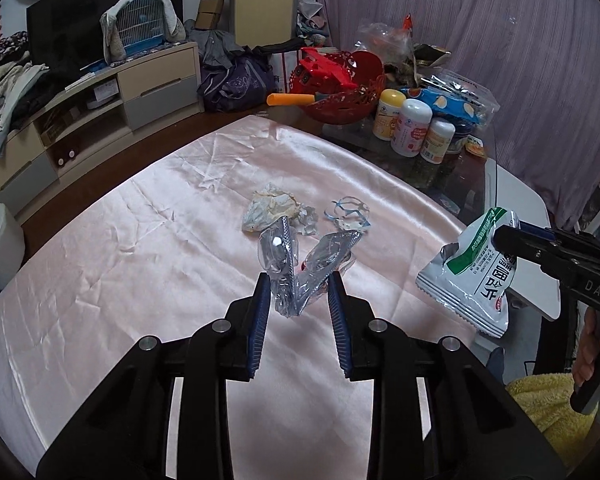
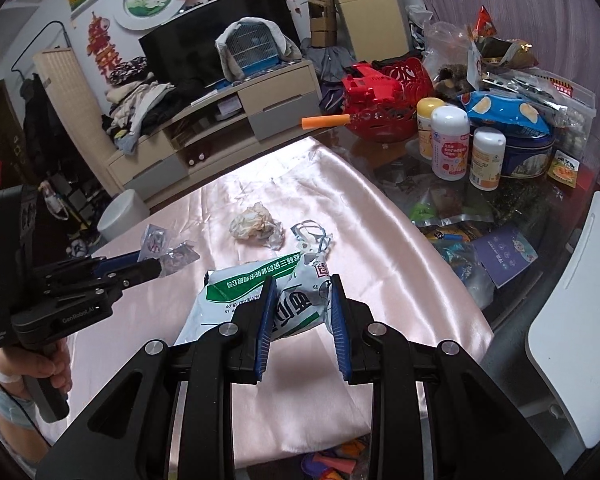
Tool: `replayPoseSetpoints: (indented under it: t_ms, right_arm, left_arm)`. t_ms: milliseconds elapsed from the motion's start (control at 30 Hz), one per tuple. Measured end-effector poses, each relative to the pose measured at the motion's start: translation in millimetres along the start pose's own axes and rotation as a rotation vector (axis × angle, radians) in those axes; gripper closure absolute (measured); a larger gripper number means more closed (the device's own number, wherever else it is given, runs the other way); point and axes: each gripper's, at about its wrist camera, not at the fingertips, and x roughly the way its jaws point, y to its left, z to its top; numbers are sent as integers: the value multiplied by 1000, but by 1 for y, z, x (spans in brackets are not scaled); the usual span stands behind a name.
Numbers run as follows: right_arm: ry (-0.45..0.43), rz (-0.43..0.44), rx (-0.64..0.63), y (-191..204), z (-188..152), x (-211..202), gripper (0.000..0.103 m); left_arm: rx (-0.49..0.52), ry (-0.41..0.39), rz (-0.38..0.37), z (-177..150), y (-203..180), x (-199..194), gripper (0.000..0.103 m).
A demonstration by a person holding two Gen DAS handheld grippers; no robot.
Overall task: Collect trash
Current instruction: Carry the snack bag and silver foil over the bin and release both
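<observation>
My left gripper point(image 1: 298, 280) is shut on a clear crumpled plastic wrapper point(image 1: 300, 264) and holds it above the pink satin cloth point(image 1: 140, 260). It also shows in the right wrist view point(image 2: 160, 268) with the wrapper point(image 2: 168, 248). My right gripper point(image 2: 304, 284) is shut on a white and green snack bag point(image 2: 256, 300), lifted over the cloth's right side; the bag also shows in the left wrist view point(image 1: 472, 276). A crumpled paper wad point(image 1: 274, 210) and a blue-edged clear plastic scrap point(image 1: 350, 214) lie on the cloth beyond.
A white bin point(image 2: 124, 216) stands on the floor left of the table. Bottles point(image 1: 410, 126), a red basket point(image 1: 344, 88), snack packs and a tin crowd the glass table's far right. A white chair point(image 2: 572, 320) is at the right.
</observation>
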Motion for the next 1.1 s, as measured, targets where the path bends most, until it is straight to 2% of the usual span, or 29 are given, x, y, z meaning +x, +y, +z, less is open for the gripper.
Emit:
replayPoseSetpoints:
  t_ms: [300, 533, 767, 933, 1100]
  right_arm:
    - [4, -33, -9, 8, -53, -58, 75]
    - [13, -63, 15, 7, -95, -89, 75]
    - [53, -128, 21, 3, -139, -99, 75]
    - [86, -212, 15, -6, -168, -93, 75]
    - [146, -259, 40, -22, -199, -77, 75]
  left_arm:
    - [5, -10, -42, -56, -30, -55, 75]
    - [18, 26, -94, -101, -56, -70, 75]
    - [62, 84, -144, -146, -85, -61, 75]
    - [85, 140, -177, -177, -105, -47, 75]
    - [37, 198, -171, -199, -113, -20, 75]
